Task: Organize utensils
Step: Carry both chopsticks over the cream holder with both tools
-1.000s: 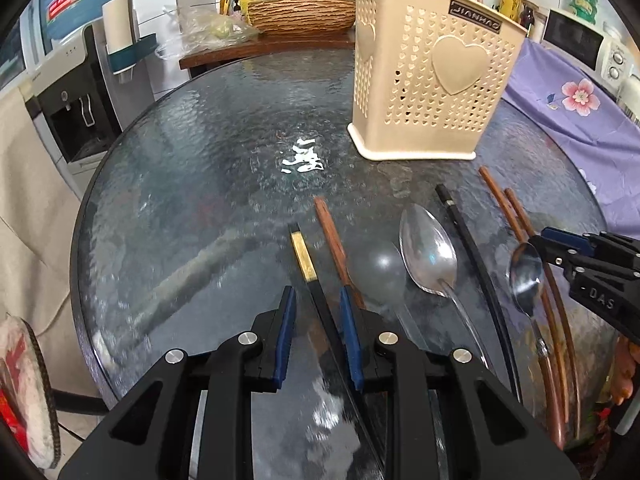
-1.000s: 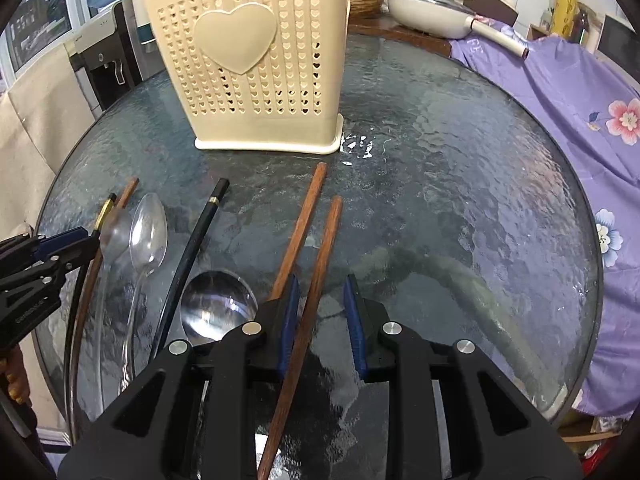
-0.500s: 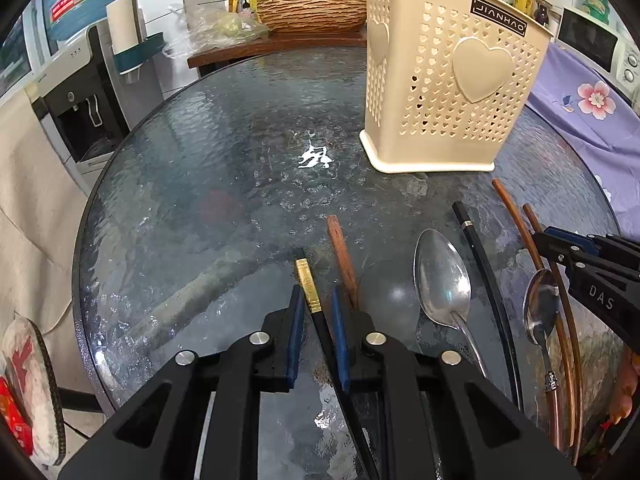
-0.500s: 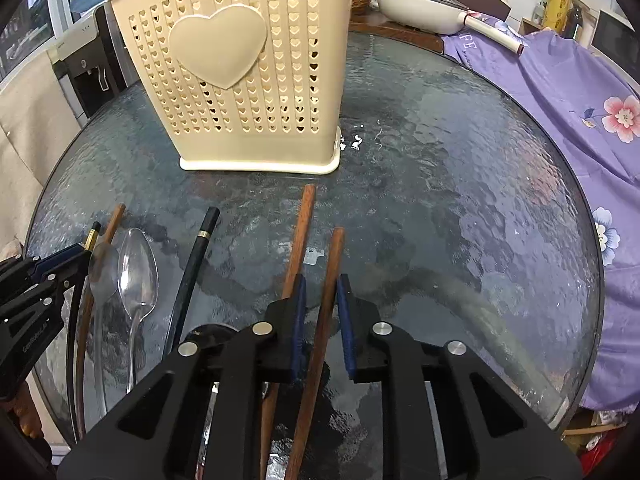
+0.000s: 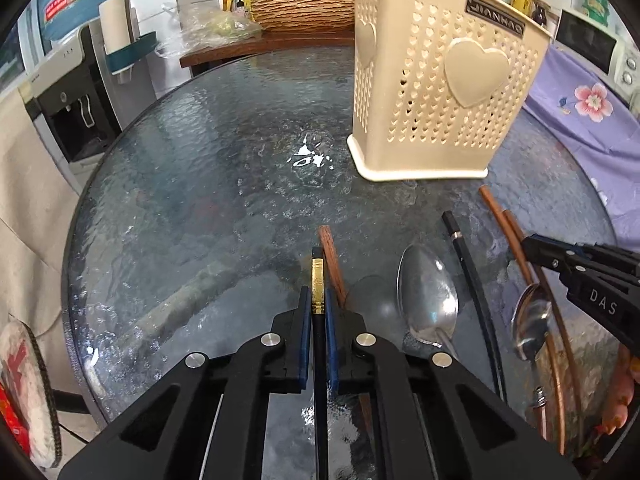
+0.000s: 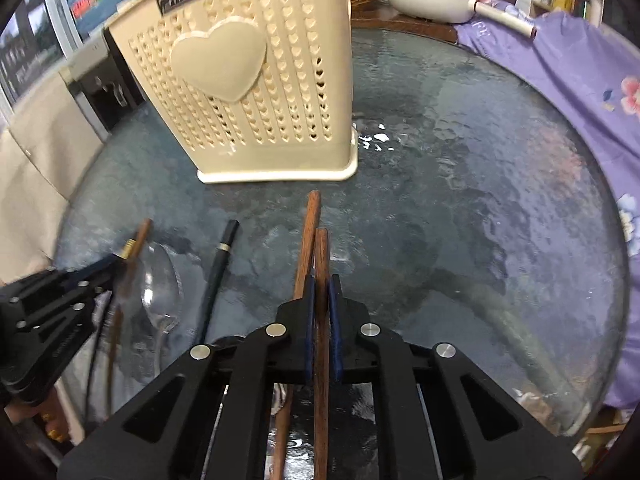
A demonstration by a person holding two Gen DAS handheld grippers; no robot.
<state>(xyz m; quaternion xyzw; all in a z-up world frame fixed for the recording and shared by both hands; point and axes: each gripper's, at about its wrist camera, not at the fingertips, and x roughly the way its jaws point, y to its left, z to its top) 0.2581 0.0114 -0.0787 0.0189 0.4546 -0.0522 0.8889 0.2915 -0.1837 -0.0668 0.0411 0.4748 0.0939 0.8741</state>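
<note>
Your left gripper (image 5: pixel 318 312) has just been closing, and its blue pads (image 5: pixel 305 332) now pinch the black chopstick with the gold band (image 5: pixel 317 280), which lies on the round glass table (image 5: pixel 180 200). Just to its right a brown wooden chopstick (image 5: pixel 330 256) lies outside the grip. Farther right come a large steel spoon (image 5: pixel 426 300), a second black chopstick (image 5: pixel 468 268), and a smaller spoon (image 5: pixel 530 324) beside two more brown chopsticks.

Your right gripper (image 6: pixel 321 300) has likewise just been closing; its pads (image 6: pixel 334 320) clamp the right-hand wooden chopstick (image 6: pixel 321 264) of that pair. The left-hand wooden chopstick (image 6: pixel 310 228) runs alongside, outside the left pad; whether it touches the pad cannot be told.

The cream utensil holder (image 6: pixel 248 92), perforated with hearts, stands upright on the table beyond the chopstick tips. It is apart from them.
</note>
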